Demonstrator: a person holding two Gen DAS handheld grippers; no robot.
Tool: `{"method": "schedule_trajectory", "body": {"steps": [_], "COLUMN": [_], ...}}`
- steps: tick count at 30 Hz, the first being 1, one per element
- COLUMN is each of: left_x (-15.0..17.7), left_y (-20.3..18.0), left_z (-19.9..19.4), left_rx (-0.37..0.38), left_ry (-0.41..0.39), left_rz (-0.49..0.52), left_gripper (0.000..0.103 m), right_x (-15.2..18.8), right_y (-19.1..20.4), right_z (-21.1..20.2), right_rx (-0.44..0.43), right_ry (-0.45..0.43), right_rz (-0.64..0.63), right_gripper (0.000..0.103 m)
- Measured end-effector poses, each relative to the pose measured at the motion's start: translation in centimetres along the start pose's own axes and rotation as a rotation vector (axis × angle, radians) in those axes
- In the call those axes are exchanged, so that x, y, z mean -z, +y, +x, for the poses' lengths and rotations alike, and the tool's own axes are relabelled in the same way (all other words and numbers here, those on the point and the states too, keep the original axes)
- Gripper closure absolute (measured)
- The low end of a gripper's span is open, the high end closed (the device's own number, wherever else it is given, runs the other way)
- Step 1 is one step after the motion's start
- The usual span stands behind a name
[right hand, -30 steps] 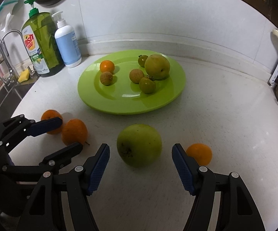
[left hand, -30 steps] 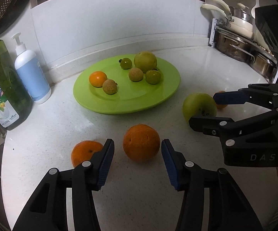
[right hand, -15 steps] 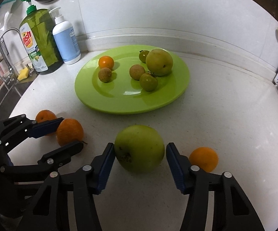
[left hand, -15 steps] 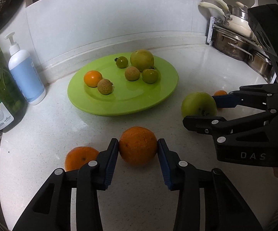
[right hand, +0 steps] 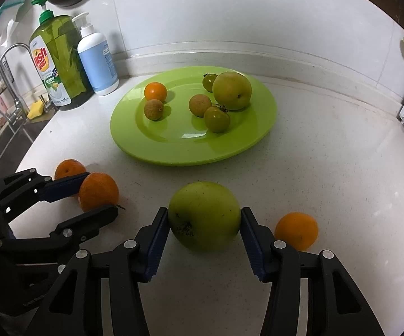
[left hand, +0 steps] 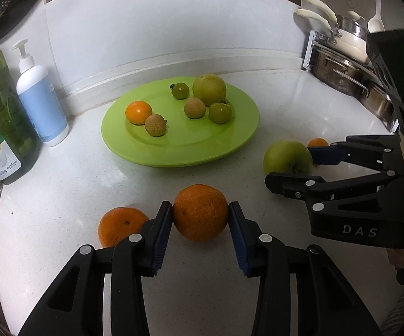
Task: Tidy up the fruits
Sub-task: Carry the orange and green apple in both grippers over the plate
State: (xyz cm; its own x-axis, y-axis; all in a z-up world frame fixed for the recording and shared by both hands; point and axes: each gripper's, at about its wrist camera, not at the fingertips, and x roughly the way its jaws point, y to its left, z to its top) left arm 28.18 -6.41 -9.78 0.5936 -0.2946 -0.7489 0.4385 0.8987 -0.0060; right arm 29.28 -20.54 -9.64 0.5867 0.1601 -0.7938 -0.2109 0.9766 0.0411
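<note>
Left wrist view: left gripper (left hand: 200, 214) pinches big orange (left hand: 200, 212) on counter (left hand: 62, 196); right gripper (right hand: 204, 217) clamps green apple (right hand: 204, 215), both just short of green plate (right hand: 134, 145).

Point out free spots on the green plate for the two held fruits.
Round green plate: the near half is bare, from the small orange and brown lychee to the front rim. The far right is crowded around the large yellow-green fruit.

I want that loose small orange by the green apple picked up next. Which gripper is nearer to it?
Right. The right gripper, shut on the green apple, sits just beside the small orange. The left gripper, shut on a large orange, is beyond the apple.
</note>
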Motion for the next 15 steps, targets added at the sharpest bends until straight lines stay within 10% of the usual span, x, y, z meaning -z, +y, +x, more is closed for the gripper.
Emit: {"method": "schedule_trajectory", "body": {"steps": [15], "left_x": [-0.6], "left_y": [0.0], "left_z": [-3.1], "left_rx": [-0.003], "left_ry": [-0.042], "left_rz": [-0.039], "left_gripper": [0.063], "right_x": [-0.3], "right_y": [0.3], "right_z": [-2.2], "right_rx": [-0.005], "right_ry": [-0.051], "right_rz": [-0.001], "right_gripper": [0.051]}}
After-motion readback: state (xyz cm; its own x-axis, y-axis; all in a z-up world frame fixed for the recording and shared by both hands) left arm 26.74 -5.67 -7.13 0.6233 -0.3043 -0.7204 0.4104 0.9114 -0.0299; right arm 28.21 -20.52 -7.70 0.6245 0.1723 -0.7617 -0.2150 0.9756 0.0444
